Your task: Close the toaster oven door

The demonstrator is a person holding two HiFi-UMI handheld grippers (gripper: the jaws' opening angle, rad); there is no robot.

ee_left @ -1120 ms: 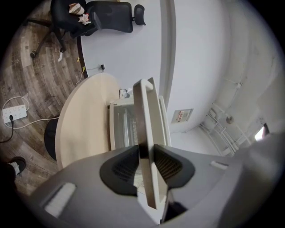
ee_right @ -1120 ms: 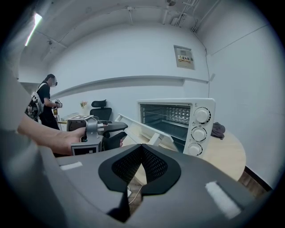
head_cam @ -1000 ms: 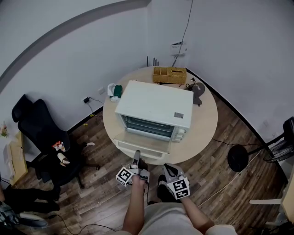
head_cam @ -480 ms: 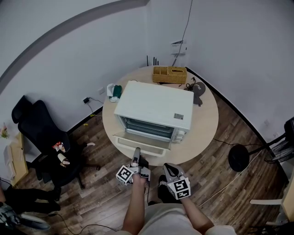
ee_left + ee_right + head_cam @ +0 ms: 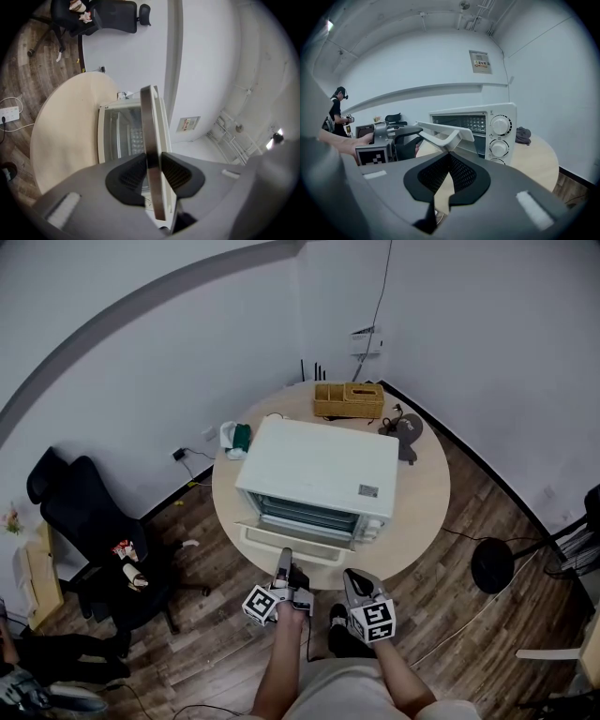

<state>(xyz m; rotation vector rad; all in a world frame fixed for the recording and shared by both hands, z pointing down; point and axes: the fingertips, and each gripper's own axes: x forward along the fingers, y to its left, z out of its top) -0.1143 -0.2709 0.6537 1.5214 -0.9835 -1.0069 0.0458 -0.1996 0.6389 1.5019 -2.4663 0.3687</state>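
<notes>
Before the toaster oven (image 5: 319, 470), left gripper (image 5: 284, 559) reaches level, clamping the door handle (image 5: 149, 136); right gripper (image 5: 352, 577) is closed.

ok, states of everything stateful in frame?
toaster oven door: partly open, not yet shut against the oven front.
door handle: clamped between the left claw's pads.
left claw: shut on the door handle.
right claw: shut, empty, short of the oven.
toaster oven: upright on the round table, cavity exposed.
</notes>
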